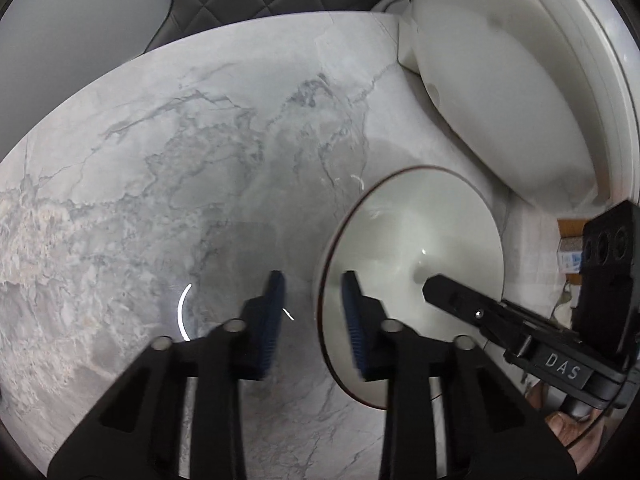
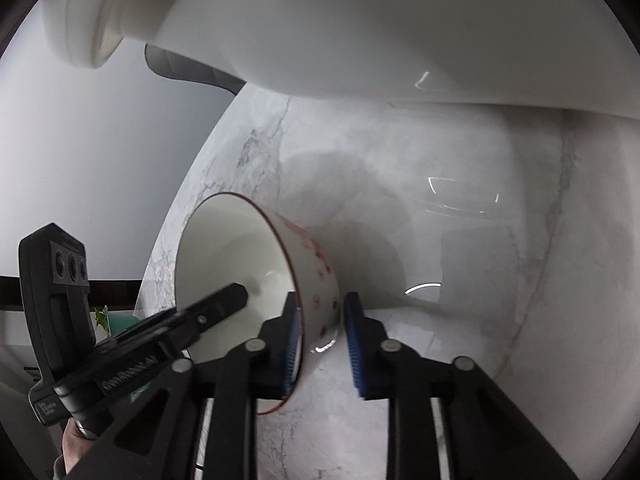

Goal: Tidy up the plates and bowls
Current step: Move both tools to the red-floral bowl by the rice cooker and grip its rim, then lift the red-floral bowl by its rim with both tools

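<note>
A small white bowl (image 2: 256, 276) with a red rim tilts above the marble table (image 1: 168, 168), its wall between both grippers' pads. The left gripper (image 1: 313, 320) and right gripper (image 2: 320, 340) each stand partly open around the rim; actual contact is unclear. Large white dishes (image 1: 492, 92) crowd the table's far edge, cropped by the frame. Bare marble lies left.

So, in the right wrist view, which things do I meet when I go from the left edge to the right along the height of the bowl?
Left gripper, reaching into the bowl → small bowl with red marks, tipped on its side → marble table.
</note>
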Tool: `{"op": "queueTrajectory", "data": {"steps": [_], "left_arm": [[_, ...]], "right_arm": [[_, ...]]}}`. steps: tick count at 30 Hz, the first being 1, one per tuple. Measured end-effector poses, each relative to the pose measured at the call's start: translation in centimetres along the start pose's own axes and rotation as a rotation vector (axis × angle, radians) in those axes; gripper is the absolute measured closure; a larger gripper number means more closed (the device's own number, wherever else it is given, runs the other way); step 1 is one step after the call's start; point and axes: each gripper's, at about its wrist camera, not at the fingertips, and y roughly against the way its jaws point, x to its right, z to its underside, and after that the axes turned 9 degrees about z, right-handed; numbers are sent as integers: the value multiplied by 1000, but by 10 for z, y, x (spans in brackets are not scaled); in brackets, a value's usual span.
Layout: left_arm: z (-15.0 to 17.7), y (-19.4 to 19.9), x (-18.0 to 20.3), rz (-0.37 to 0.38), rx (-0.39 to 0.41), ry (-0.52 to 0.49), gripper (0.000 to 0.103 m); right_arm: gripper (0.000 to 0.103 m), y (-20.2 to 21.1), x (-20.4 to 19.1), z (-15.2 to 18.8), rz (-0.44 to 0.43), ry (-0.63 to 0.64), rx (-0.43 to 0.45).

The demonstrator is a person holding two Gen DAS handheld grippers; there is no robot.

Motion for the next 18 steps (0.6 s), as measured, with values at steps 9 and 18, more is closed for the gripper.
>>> {"op": "queueTrajectory", "data": {"steps": [9,18], "left_arm": [[7,-3,8,-12,9,1,96],[33,31,3,-19,43,28,96]], "right_arm": [[83,-2,-7,2,18,28,3],[84,12,-31,10,27,101,16]]}}
